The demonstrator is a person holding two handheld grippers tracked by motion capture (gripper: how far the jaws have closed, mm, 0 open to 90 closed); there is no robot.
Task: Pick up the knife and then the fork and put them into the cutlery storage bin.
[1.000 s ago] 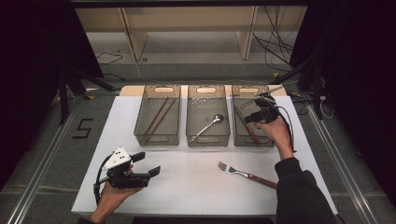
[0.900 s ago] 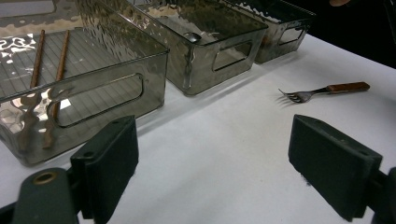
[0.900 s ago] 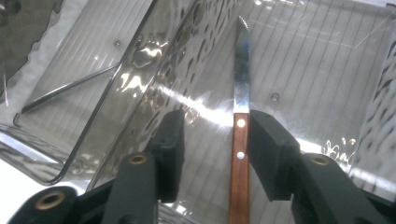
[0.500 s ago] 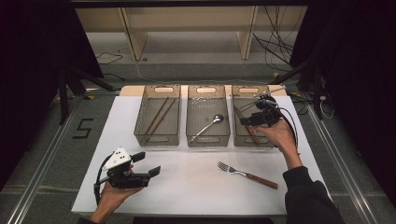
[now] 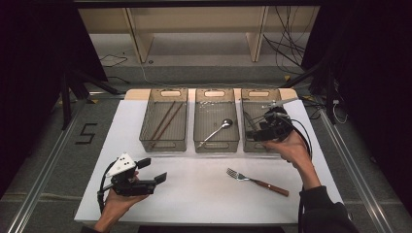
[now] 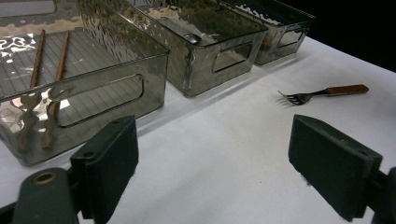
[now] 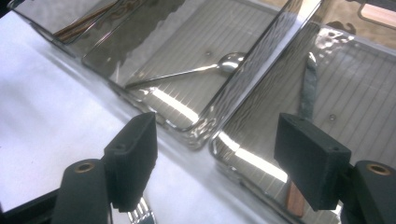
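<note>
Three clear bins stand in a row at the back of the white table [image 5: 194,199]. The left bin [image 5: 163,120] holds two brown chopsticks [image 6: 49,79], the middle bin [image 5: 216,120] a metal spoon [image 5: 218,129], and the right bin [image 5: 252,104] a knife [image 7: 306,88] with a wooden handle. My right gripper [image 5: 255,128] hovers over the right bin's front part. Its jaws have just been opening and stand open with nothing between them. A wooden-handled fork [image 5: 257,182] lies on the table in front. My left gripper [image 5: 153,170] rests open near the front left, empty.
Dark floor and metal rails flank the table on both sides. Beyond the bins stands a low wooden shelf [image 5: 194,29], with cables on the floor to its right. Bare table surface [image 6: 224,140] stretches between the bins and the fork.
My right hand has drawn back a little from deeper over the right bin toward its front. The left hand, the fork and the bins have stayed in place.
</note>
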